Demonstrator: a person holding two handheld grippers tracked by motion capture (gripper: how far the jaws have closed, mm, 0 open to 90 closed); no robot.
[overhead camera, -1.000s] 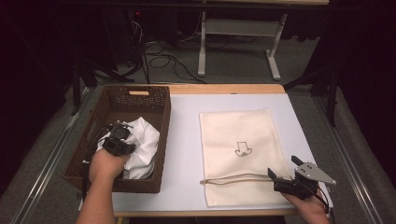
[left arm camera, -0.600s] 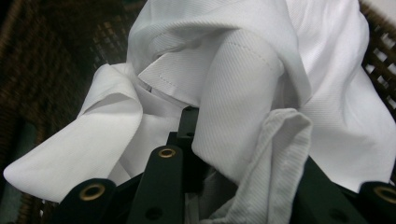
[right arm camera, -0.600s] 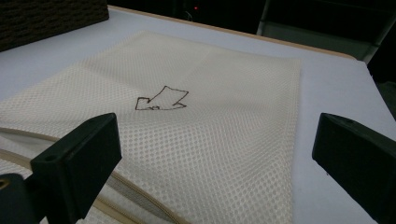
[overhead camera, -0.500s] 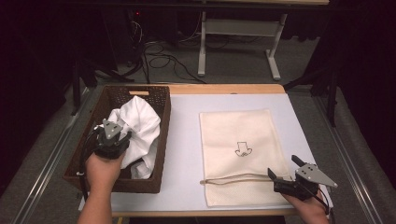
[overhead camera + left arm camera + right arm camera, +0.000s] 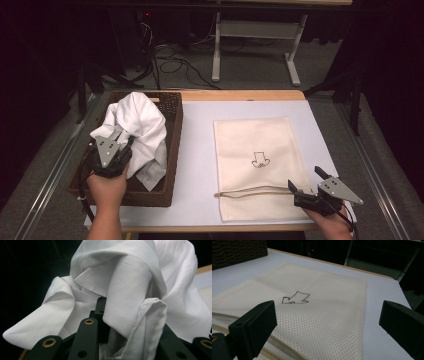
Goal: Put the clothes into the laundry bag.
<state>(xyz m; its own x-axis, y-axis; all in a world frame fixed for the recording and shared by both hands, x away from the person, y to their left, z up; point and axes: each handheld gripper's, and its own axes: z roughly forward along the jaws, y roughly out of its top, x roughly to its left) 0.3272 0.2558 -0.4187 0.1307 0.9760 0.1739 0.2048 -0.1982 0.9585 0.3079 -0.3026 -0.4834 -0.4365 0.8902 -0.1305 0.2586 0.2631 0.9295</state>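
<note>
- Dark room; pale surface (image 5: 200, 150) under the lamp, cables and a desk frame behind it.
- Left hand-held gripper (image 5: 111, 156): jaws drawn narrow and clamped on a bunch of the white shirt (image 5: 142, 130), held above the wicker basket (image 5: 172, 150) at the surface's left side.
- Right hand-held gripper (image 5: 305, 192): jaws wide, nothing between them, resting at the near edge of the mesh bag (image 5: 257, 165), beside its cord (image 5: 250, 191).
- Shirt judged light, soft and limp; it drapes and sags, so a bunched fold or the collar gives the surest hold.
- Bag lies flat, well apart from the basket; thin and floppy, best taken at the mouth hem.
- Hidden: shirt's lower part inside the basket; the left pads are buried in cloth; the bag's opening is hard to make out.
</note>
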